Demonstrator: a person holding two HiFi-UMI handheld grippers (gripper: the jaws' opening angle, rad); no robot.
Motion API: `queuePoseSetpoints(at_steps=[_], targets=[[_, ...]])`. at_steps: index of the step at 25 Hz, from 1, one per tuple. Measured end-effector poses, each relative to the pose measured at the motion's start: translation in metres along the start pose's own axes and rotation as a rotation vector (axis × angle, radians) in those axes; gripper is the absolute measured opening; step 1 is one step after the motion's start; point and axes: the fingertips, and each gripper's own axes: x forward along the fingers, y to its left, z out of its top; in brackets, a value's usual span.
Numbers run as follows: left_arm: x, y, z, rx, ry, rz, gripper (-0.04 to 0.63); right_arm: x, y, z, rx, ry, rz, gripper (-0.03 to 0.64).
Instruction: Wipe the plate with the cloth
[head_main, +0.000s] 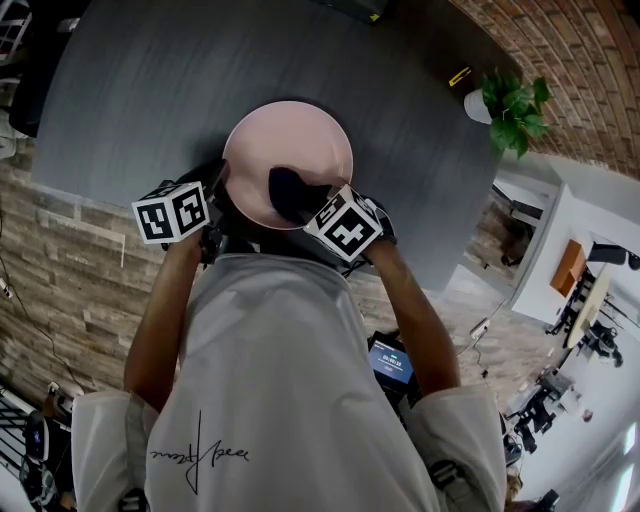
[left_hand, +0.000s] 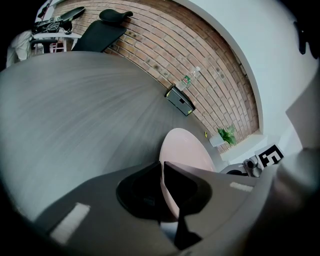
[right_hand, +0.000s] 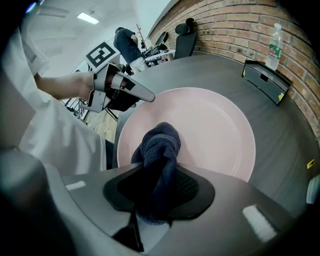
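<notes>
Closest to the head camera is my own white shirt (head_main: 290, 400), which fills the lower part of that view, with both forearms reaching out past it. Beyond them spreads the dark grey table (head_main: 200, 80), the biggest thing in front of me, backed by a brick wall.

At the near edge of that table sits the pink plate (head_main: 290, 140), round, shallow and bare apart from what I press onto it. I cannot tell whether its near rim is raised off the tabletop.

My left gripper (left_hand: 162, 190) has its jaws drawn narrow with the plate's rim pinched between them, on the plate's left side as I look down. That grip is what steadies the plate.

My right gripper (right_hand: 157, 192) is clamped on the dark blue cloth (right_hand: 157, 150), which is bunched into a thick wad. Its free end pokes out past the jaw tips and rests on the near part of the plate's face, close to the near rim.

I judge that the wiping step is under way, with most of the plate's face beyond the cloth yet to be covered. The next move calls for sweeping the wad outward and around toward the far rim. The cloth must stay pressed flat enough to rub, and the left grip must hold firm so that the plate neither slides nor tips.

Smaller things lie well apart from the work: a black box (right_hand: 265, 80) and a bottle (right_hand: 274, 47) by the wall, and a potted plant (head_main: 515, 105) off to the right.
</notes>
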Motion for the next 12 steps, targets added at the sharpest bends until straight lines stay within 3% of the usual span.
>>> queuePoseSetpoints(at_steps=[12], targets=[[0.0,-0.001,0.004,0.009,-0.008,-0.004,0.043,-0.004,-0.02,-0.003,-0.04,0.028,-0.052,0.135]])
